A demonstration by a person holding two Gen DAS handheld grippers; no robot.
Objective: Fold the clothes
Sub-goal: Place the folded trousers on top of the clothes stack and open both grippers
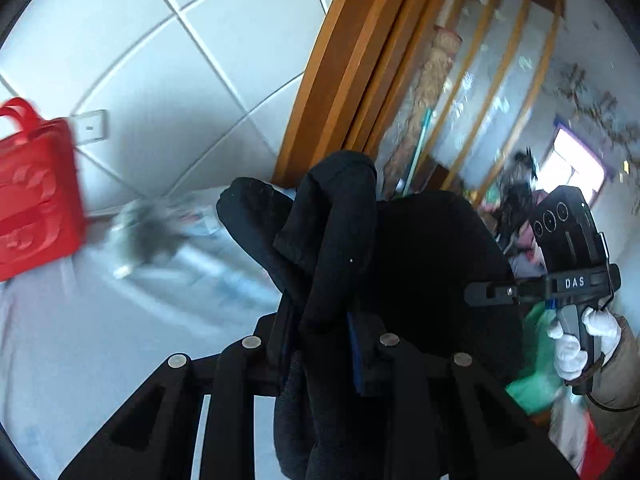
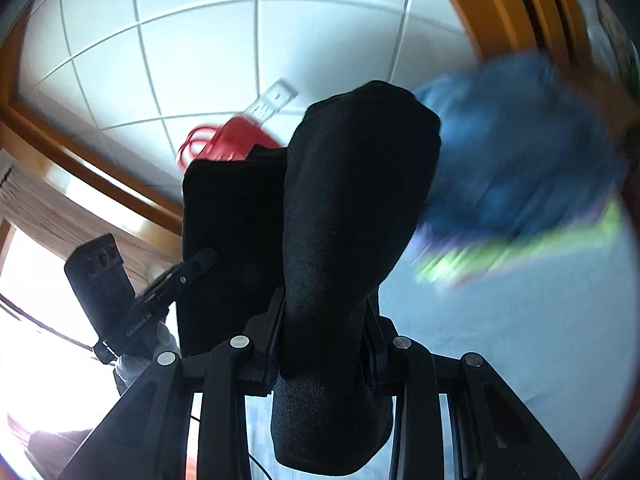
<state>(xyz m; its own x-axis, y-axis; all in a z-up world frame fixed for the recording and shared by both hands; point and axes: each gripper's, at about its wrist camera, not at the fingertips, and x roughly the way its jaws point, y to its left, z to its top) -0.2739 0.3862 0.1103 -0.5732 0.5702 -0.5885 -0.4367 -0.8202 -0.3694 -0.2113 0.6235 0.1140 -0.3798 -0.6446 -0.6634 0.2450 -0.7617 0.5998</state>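
A black garment (image 1: pixel 332 240) hangs bunched between both grippers. In the left wrist view my left gripper (image 1: pixel 320 344) is shut on one thick fold of it, and cloth spills over the fingers and hides the pads. To the right, a white-gloved hand (image 1: pixel 572 344) holds my right gripper (image 1: pixel 486 292), whose tips disappear into the same cloth. In the right wrist view my right gripper (image 2: pixel 322 336) is shut on the black garment (image 2: pixel 348 220), which drapes down over the jaws. My left gripper (image 2: pixel 198 262) shows at the left, against the cloth.
A red bag (image 1: pixel 36 188) stands at the left on the pale blue sheet (image 1: pixel 80 340). A blurred pile of blue clothes (image 2: pixel 512 152) lies at the right. White tiled wall (image 1: pixel 180 60) and a wooden door frame (image 1: pixel 340 60) are behind.
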